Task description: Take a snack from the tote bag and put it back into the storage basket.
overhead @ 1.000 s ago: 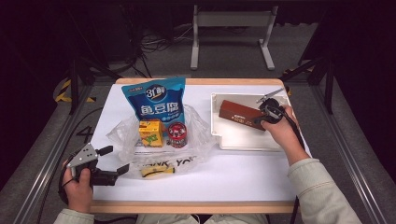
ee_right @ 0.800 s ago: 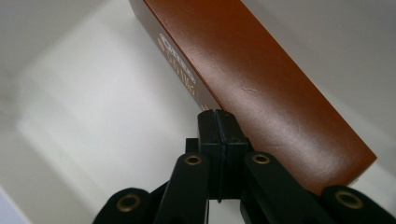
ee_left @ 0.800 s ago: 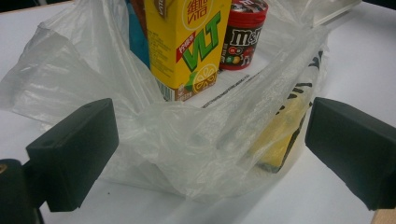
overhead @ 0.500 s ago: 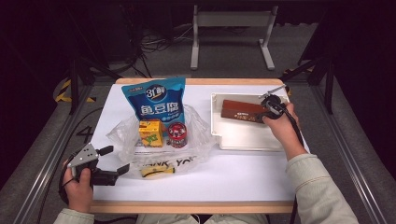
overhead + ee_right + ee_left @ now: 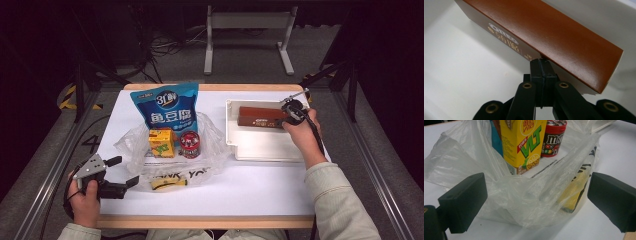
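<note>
A long brown box (image 5: 260,116) (image 5: 554,32) lies in a white tray (image 5: 260,147) (image 5: 461,62) at the table's back right. My right gripper (image 5: 286,115) (image 5: 541,62) is shut, pads together with nothing between them, and its tips touch the box's lower edge near its right end. Near the front left my left gripper (image 5: 124,171) (image 5: 536,195) is open and faces a clear plastic bag (image 5: 135,145) (image 5: 524,205). The bag holds a yellow juice carton (image 5: 161,142) (image 5: 521,142), a red M&M's tub (image 5: 190,144) (image 5: 552,137) and a flat yellow packet (image 5: 167,184) (image 5: 572,192).
A blue snack pouch (image 5: 167,107) stands upright behind the carton at the bag's far side. White table surface (image 5: 250,195) runs along the front edge between my two hands. Metal rails flank the table on both sides.
My right gripper has edged slightly toward the far side of the tray, and the brown box lies a little straighter. The left gripper has kept still.
</note>
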A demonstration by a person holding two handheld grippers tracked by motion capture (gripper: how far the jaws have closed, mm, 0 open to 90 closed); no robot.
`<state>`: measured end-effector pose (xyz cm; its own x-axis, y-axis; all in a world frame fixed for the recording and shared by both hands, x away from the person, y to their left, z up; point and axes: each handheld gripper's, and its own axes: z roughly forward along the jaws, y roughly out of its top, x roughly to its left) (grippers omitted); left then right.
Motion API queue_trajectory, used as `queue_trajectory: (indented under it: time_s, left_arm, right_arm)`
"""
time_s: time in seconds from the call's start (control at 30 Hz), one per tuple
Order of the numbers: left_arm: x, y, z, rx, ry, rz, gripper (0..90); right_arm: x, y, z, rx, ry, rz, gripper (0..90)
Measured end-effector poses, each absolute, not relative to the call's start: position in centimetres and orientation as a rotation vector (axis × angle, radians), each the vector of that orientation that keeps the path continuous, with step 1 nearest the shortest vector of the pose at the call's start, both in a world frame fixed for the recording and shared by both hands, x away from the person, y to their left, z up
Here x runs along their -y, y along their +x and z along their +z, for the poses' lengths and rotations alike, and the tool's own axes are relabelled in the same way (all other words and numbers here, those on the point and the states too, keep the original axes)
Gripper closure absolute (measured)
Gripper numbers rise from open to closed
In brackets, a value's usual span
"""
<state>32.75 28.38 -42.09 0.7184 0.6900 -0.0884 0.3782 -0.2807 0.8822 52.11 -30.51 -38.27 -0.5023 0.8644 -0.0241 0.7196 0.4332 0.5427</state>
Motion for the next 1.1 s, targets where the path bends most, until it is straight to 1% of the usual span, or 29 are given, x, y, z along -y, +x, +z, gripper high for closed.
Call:
queue_trajectory:
  time_s: [0.2, 0.47, 0.63, 0.8, 0.93, 1.1]
  left_arm:
    - [-28.4, 32.8, -42.0, -0.822, 1.901, 0.384, 3.4]
    - [-28.3, 33.0, -42.0, -0.821, 1.893, 0.382, 3.4]
    - [-28.0, 33.3, -41.9, -0.817, 1.892, 0.373, 3.4]
    - [-28.0, 33.5, -41.9, -0.815, 1.896, 0.37, 3.4]
    - [-27.8, 33.7, -41.8, -0.805, 1.892, 0.374, 3.4]
    - [-27.7, 33.7, -41.8, -0.806, 1.893, 0.374, 3.4]
  right_arm:
    - [30.7, 51.9, -38.0, -2.381, 1.372, 0.73, 89.3]
    - [30.6, 51.1, -36.7, -2.378, 1.337, 0.781, 86.6]
    - [30.2, 50.3, -34.5, -2.347, 1.296, 0.868, 79.0]
    - [29.3, 49.6, -32.5, -2.336, 1.24, 0.952, 69.6]
    - [28.3, 49.1, -31.2, -2.337, 1.182, 1.002, 64.5]
    - [26.9, 48.4, -29.7, -2.358, 1.11, 1.06, 61.3]
